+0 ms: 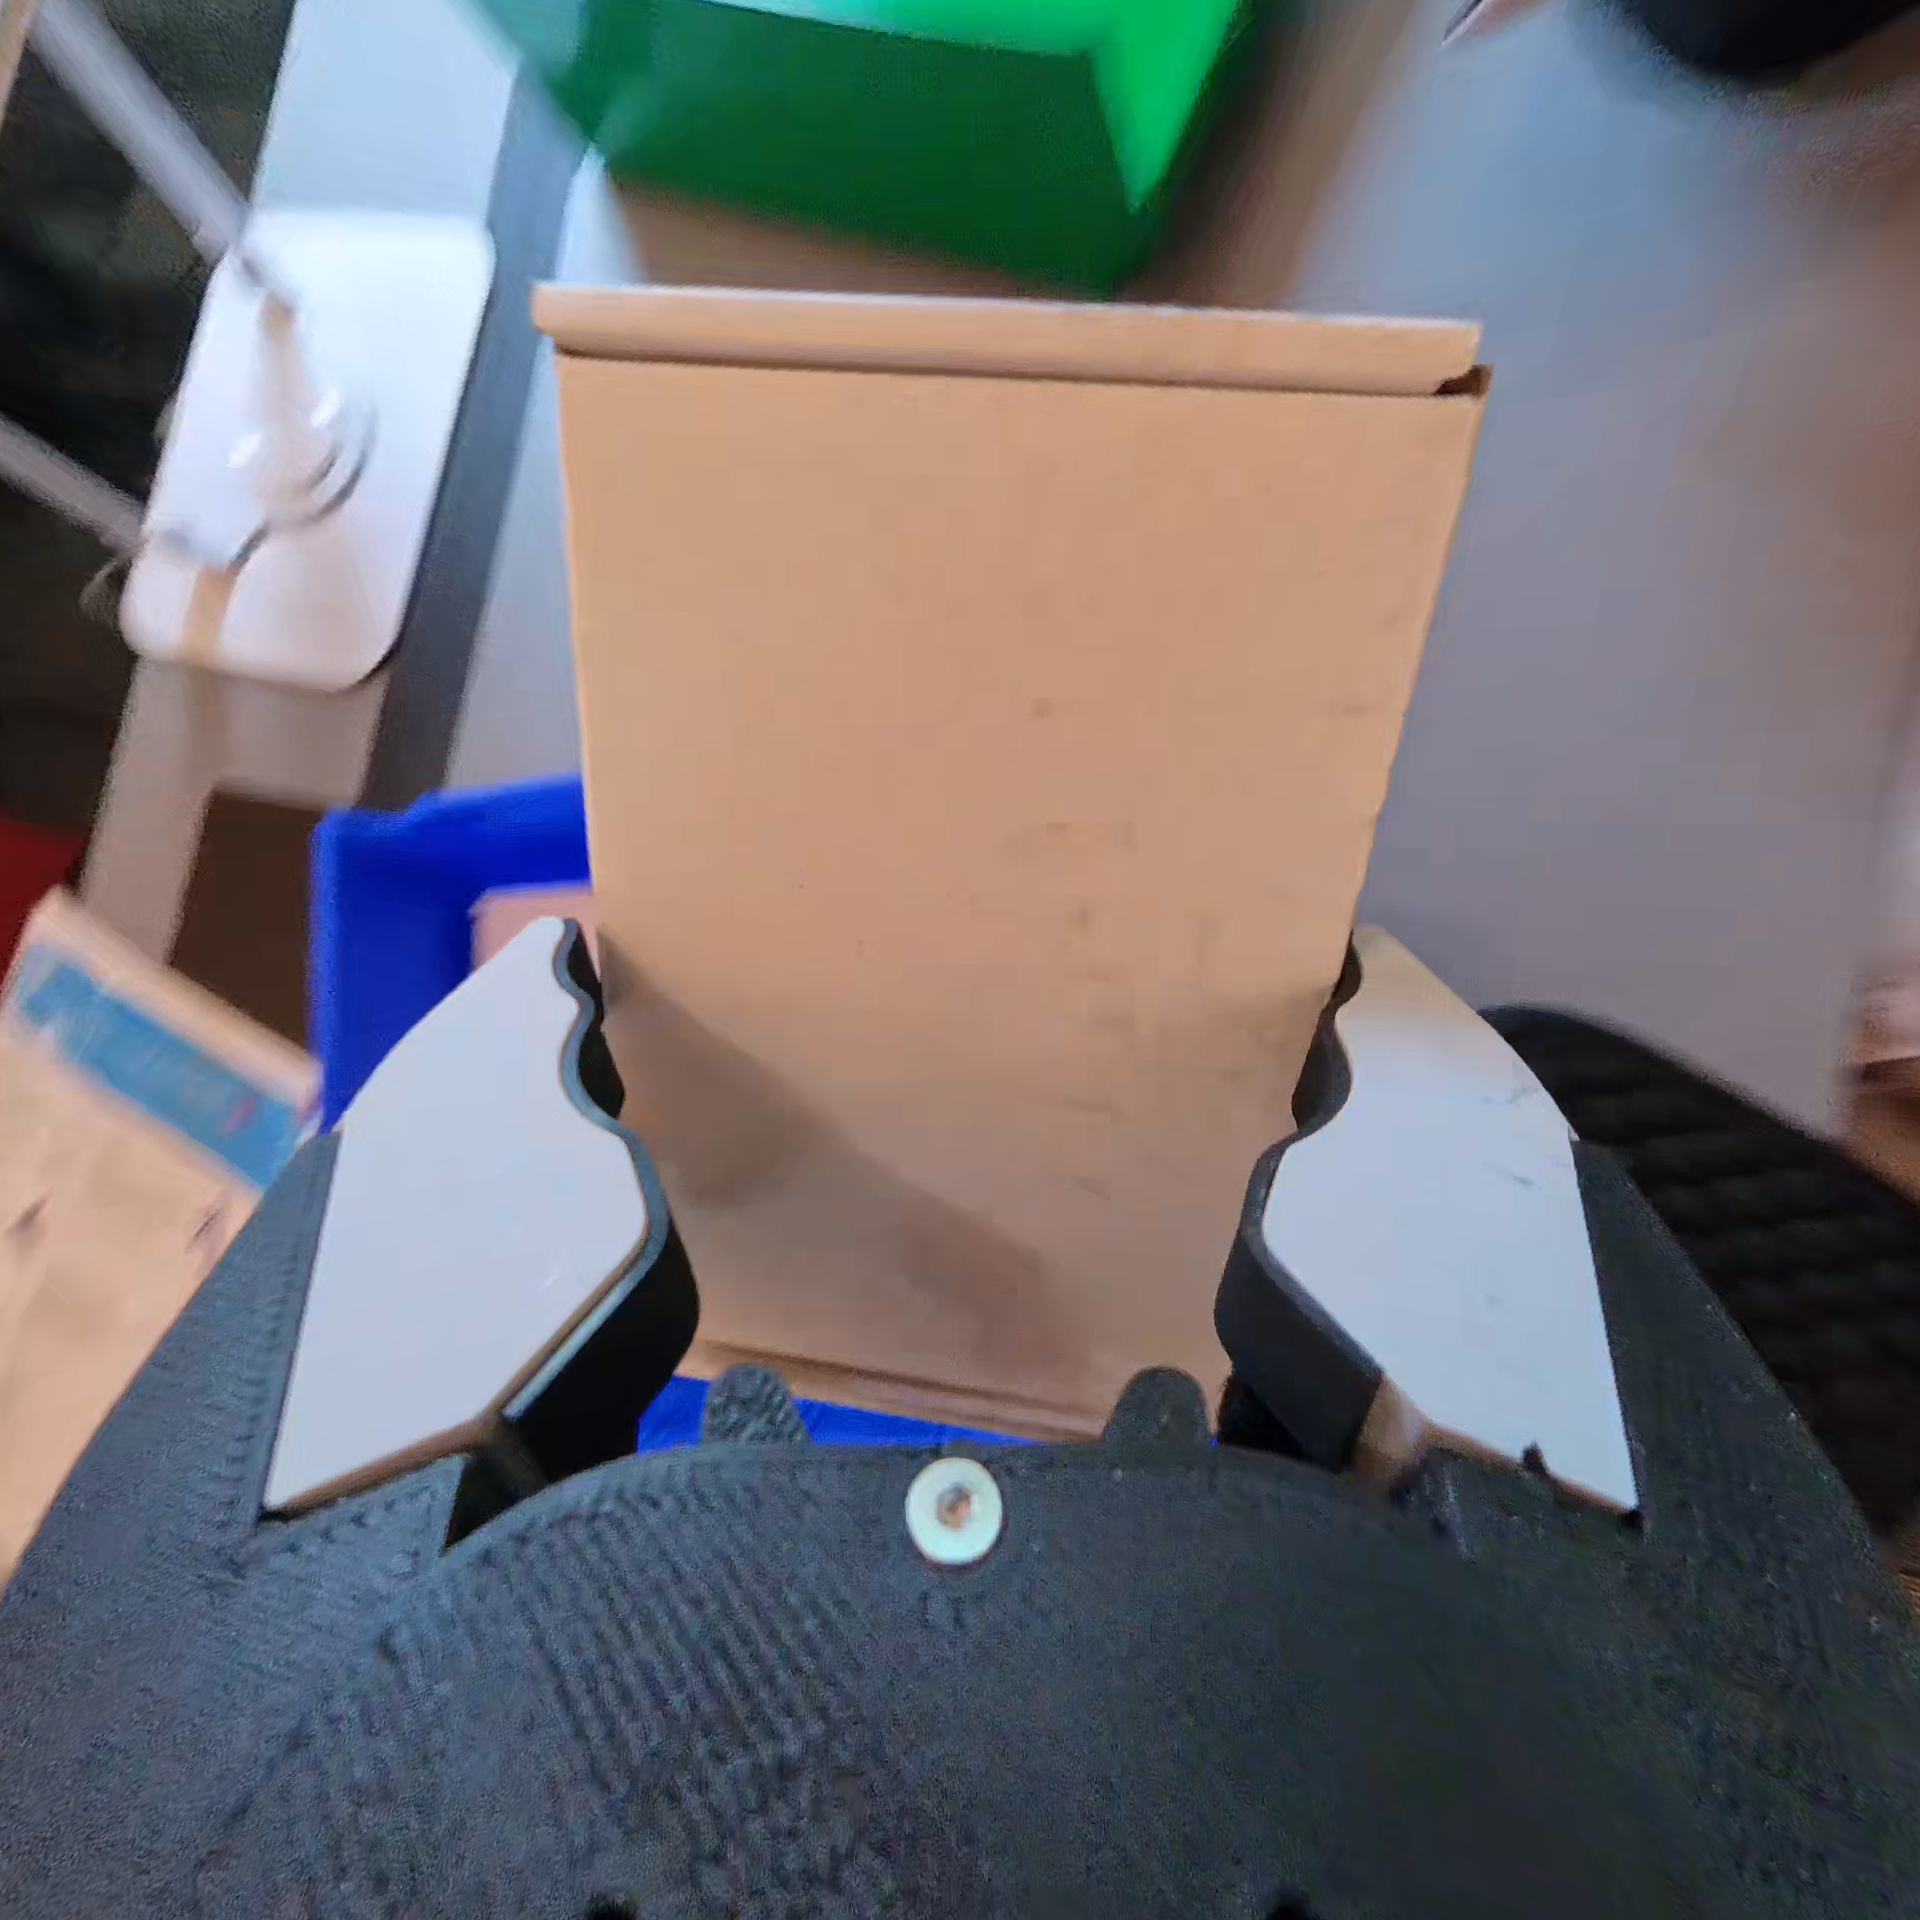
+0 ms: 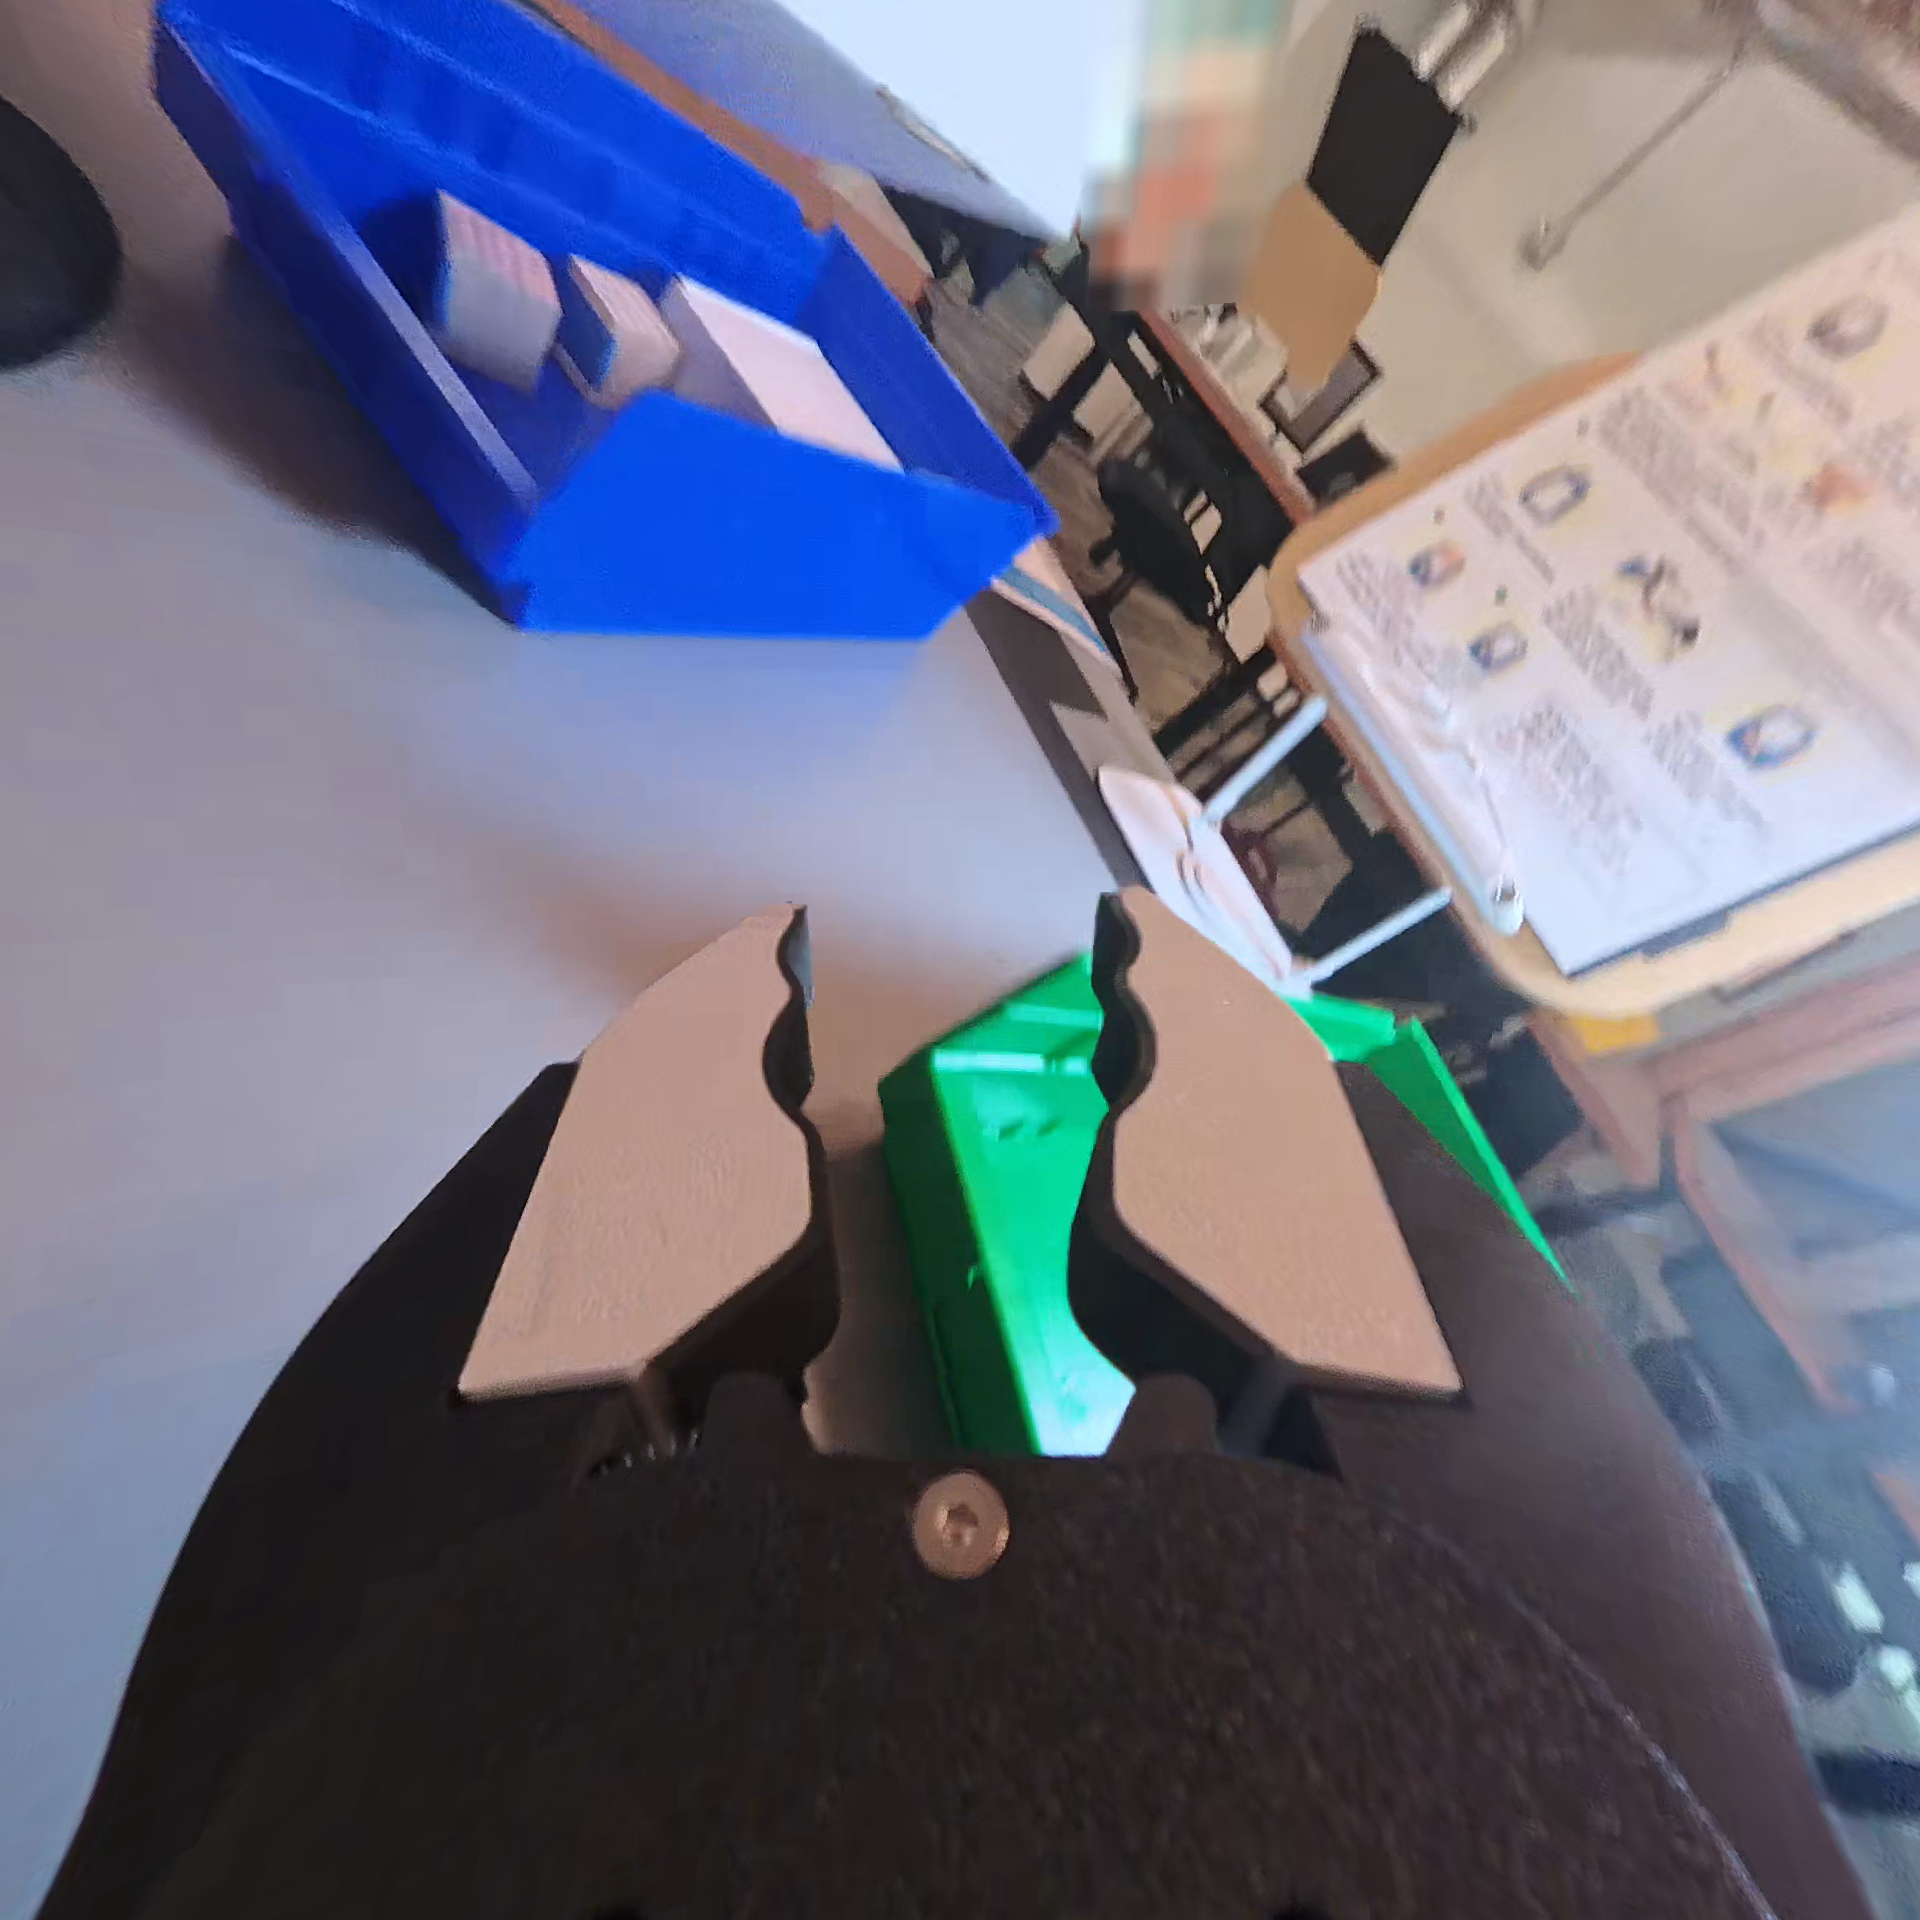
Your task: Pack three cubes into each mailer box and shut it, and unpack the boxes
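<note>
My left gripper (image 1: pixel 964 935) is shut on a closed brown cardboard mailer box (image 1: pixel 997 675), one finger on each side wall, and holds it above the grey table (image 1: pixel 1621 540) and a blue bin (image 1: pixel 436 914). My right gripper (image 2: pixel 951 956) is open and empty, with a green bin (image 2: pixel 997 1174) just under its fingers; whether a finger touches it I cannot tell. The blue bin (image 2: pixel 727 520) also shows at the far left of the right wrist view and holds two pale cubes (image 2: pixel 499 301) and a flat pale box (image 2: pixel 790 384).
The green bin (image 1: pixel 883 135) stands just beyond the held box. A white stand base (image 1: pixel 301 447) sits off the table's left edge. A board with printed sheets (image 2: pixel 1621 623) stands past the table's edge (image 2: pixel 1049 707). Both views are motion-blurred. About 25 cm separates my left fingertips from my right.
</note>
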The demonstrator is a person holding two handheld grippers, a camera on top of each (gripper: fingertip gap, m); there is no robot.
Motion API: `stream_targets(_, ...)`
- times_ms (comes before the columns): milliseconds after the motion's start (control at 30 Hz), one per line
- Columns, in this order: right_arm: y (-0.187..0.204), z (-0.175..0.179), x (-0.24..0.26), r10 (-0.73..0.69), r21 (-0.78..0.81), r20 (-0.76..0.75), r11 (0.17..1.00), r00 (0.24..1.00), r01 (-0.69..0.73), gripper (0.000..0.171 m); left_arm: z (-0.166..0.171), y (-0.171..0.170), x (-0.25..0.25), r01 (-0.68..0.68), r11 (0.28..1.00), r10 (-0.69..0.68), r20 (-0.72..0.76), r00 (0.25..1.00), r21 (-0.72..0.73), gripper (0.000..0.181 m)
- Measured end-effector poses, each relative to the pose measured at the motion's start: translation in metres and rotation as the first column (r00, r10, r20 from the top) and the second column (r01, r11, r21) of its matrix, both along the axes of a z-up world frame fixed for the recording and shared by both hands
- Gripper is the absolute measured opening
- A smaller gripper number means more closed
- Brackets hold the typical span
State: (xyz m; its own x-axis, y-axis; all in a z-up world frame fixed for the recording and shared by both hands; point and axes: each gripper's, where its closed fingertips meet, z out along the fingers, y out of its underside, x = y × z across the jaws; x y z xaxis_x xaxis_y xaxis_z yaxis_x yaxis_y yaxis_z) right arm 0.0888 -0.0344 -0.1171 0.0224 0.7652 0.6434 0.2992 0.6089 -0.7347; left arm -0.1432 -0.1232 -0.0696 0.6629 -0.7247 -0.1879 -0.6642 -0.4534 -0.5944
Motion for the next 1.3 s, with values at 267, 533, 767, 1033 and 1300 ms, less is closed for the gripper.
stream_targets(267, -0.084, 0.046, -0.053, 0.201, 0.497, 0.05, 0.845, 0.978, -0.199, 0.088, -0.032, -0.03, 0.134, 0.393, 0.908, -0.352, 0.241, 0.904, -0.144, 0.128)
stream_targets(533, -0.102, -0.01, -0.054, 0.245, 0.534, 0.181, 0.789, 0.952, -0.305, 0.076, -0.055, -0.037, 0.167, 0.499, 0.842, -0.408, 0.36, 0.839, -0.208, 0.12)
stream_targets(767, -0.074, 0.007, -0.039, 0.283, 0.159, 0.053, 0.944, 0.958, -0.288, 0.075, 0.005, -0.016, 0.16, 0.338, 0.931, -0.361, 0.481, 0.799, 0.139, 0.093)
stream_targets(1033, -0.023, 0.067, -0.004, 0.333, -0.518, -0.359, 0.706, 0.872, -0.482, 0.074, 0.029, 0.001, 0.119, -0.164, 0.866, -0.201, 0.629, 0.751, 0.472, 0.102)
stream_targets(1300, -0.077, 0.035, -0.013, 0.54, -0.661, -0.292, 0.482, 0.789, -0.575, 0.074, -0.036, 0.012, 0.192, 0.009, 0.935, -0.245, 0.626, 0.74, 0.355, 0.103)
